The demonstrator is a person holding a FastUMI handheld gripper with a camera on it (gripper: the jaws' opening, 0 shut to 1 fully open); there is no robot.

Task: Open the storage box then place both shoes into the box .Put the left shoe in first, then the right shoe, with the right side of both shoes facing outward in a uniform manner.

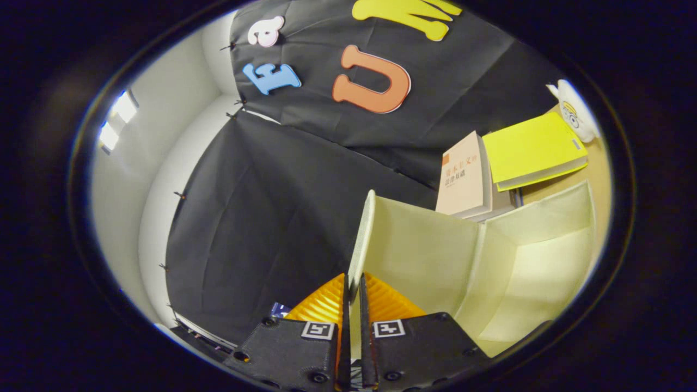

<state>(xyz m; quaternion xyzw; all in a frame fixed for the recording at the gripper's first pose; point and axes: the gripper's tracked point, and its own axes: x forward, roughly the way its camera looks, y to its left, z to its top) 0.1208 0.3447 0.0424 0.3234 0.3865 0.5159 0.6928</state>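
My gripper (354, 296) is shut on the edge of the storage box's lid (422, 256), a cream fabric flap that stands raised and runs up from between my fingers. Both fingers press on that thin edge. Beyond the lid, to its right, the storage box (544, 272) lies open, and its cream fabric walls and pale inside show. I see no shoe inside the part of the box that shows.
A beige book (465, 177) and a yellow book (531, 147) lie on the wooden table (596, 174) behind the box. A white plush toy (574, 111) sits beyond the yellow book. The black cloth wall rises to the left of the lid.
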